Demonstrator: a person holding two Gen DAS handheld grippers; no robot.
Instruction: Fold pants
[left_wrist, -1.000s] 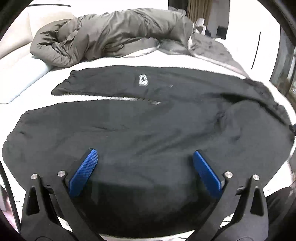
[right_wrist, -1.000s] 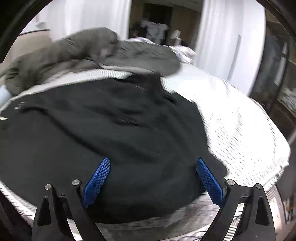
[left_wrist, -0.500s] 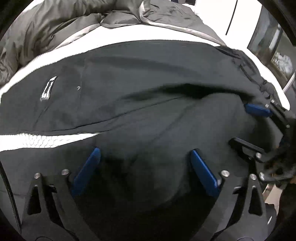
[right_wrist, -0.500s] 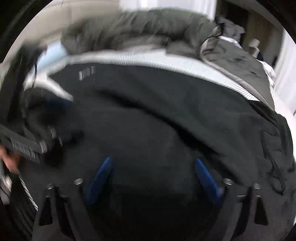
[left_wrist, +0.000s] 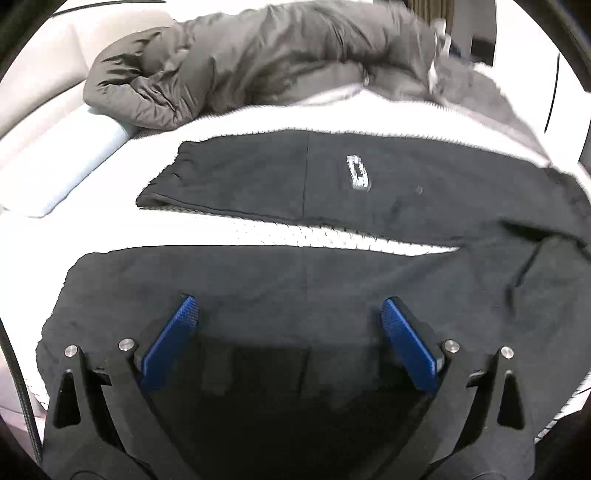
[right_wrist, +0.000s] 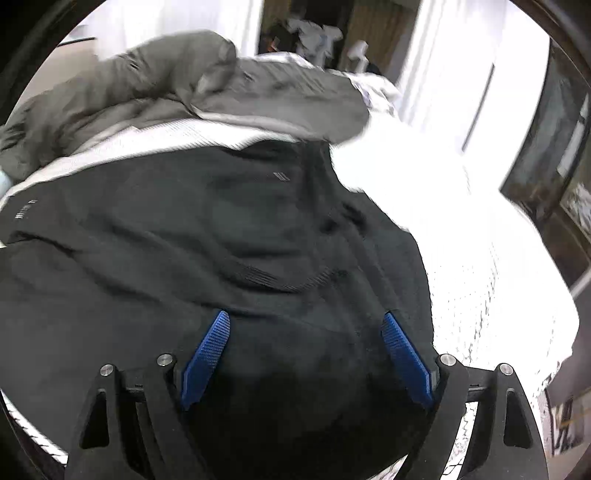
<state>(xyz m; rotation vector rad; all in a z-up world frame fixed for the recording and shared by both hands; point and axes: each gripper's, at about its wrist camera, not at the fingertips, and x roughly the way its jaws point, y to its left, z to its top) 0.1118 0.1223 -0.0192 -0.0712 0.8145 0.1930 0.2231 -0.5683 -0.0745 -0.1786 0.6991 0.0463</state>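
Over the black pants (left_wrist: 295, 280) spread on the bed (left_wrist: 229, 229), left tongs (left_wrist: 290, 314), jaws just reopened, and right tongs (right_wrist: 304, 325) both gape wide, gripping nothing.

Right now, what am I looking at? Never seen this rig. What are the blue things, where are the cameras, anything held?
There is no robot arm: a person carries a two-finger gripper in each hand, and each gripper has a fisheye camera looking forward along its fingers. One picture is from the left gripper, the other from the right gripper. The blue things are the ribbed finger pads, standing wide apart on both. The left jaws have just been opening; nothing is pinched between them or in the right ones. Below both lie black pants spread on a white bed cover, the two legs apart, with a small light logo on the far leg. The right view shows the waist end. A grey duvet is bunched behind.
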